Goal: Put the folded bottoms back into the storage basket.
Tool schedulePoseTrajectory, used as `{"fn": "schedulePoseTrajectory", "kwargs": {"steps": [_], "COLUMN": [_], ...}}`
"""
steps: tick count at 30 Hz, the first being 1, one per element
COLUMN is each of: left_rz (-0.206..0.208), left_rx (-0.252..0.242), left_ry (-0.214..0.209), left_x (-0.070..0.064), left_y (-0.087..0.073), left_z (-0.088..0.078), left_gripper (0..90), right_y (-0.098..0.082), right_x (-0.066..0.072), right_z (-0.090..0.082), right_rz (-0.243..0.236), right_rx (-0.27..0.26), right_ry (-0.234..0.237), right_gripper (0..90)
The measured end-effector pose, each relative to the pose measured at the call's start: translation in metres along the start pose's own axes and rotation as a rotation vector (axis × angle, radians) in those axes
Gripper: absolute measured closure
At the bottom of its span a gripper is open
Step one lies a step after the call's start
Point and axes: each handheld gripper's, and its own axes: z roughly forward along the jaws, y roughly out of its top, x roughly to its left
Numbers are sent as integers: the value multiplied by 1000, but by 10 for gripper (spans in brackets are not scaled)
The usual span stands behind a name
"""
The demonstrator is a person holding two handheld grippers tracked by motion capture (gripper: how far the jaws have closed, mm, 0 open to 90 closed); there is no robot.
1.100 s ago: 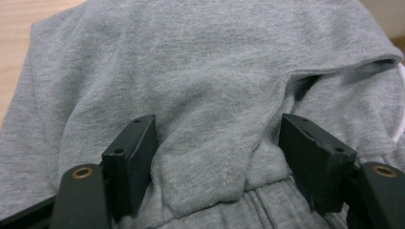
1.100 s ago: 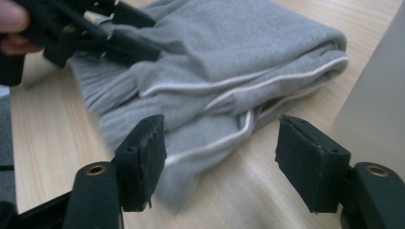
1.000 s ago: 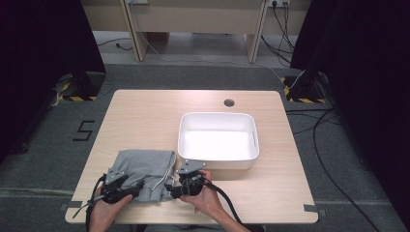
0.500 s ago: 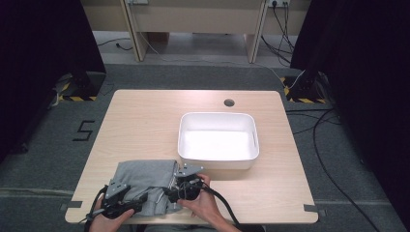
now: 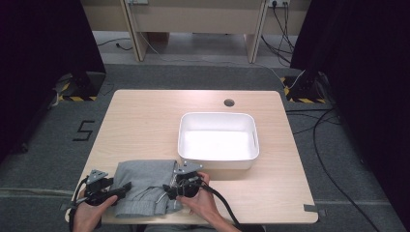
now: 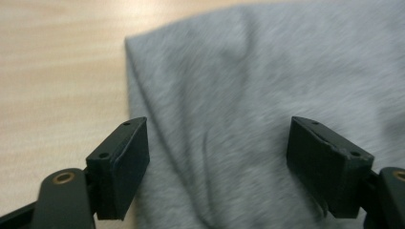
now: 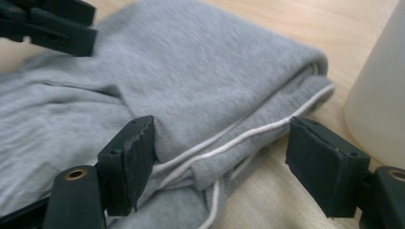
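A folded grey garment (image 5: 145, 186) with a white drawstring (image 7: 267, 131) lies at the table's front left. My left gripper (image 5: 121, 189) reaches in from the garment's left edge; in its own view, the left gripper (image 6: 217, 167) stands open over the grey cloth (image 6: 267, 71). My right gripper (image 5: 169, 189) comes at the garment's right edge. There the right gripper (image 7: 222, 167) is open too, its jaws astride the folded hem and the cord without pressing on them. Both pairs of jaws have just been opening.
A white tub (image 5: 217, 163) stands just right of the garment, its wall (image 7: 382, 95) close to my right gripper. Bare wooden tabletop (image 5: 145, 125) lies behind the garment, with a round cable hole (image 5: 229, 102) at the back. A person's hands hold both grippers at the front edge.
The garment has shifted a little toward the front edge. My left gripper dipped toward that edge, then came back up and left. The right gripper has stayed put.
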Motion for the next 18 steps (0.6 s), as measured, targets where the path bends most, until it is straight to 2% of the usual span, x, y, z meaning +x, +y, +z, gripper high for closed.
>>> {"fn": "schedulePoseTrajectory", "kwargs": {"steps": [3,5,8,12,14,15,18], "left_rz": [18,46,74,67,70,72,82], "left_rx": [15,36,41,46,46,44,36], "left_ry": [23,35,68,72,72,71,53], "left_x": [0,-3,-8,-10,-12,-13,-15], "left_y": [-1,-1,-2,-2,-2,-3,-4], "left_z": [1,1,3,3,2,2,1], "left_gripper": [204,203,197,207,223,236,302], "right_y": [-3,-4,-5,-5,-5,-5,-6], "right_x": [0,0,1,0,1,1,3], "right_z": [6,8,11,11,13,13,14], "right_rz": [17,14,11,1,0,6,-23], "right_rx": [23,28,30,28,20,16,11], "right_ry": [-6,-7,-2,10,37,45,39], "right_gripper": [246,246,246,246,249,249,256]}}
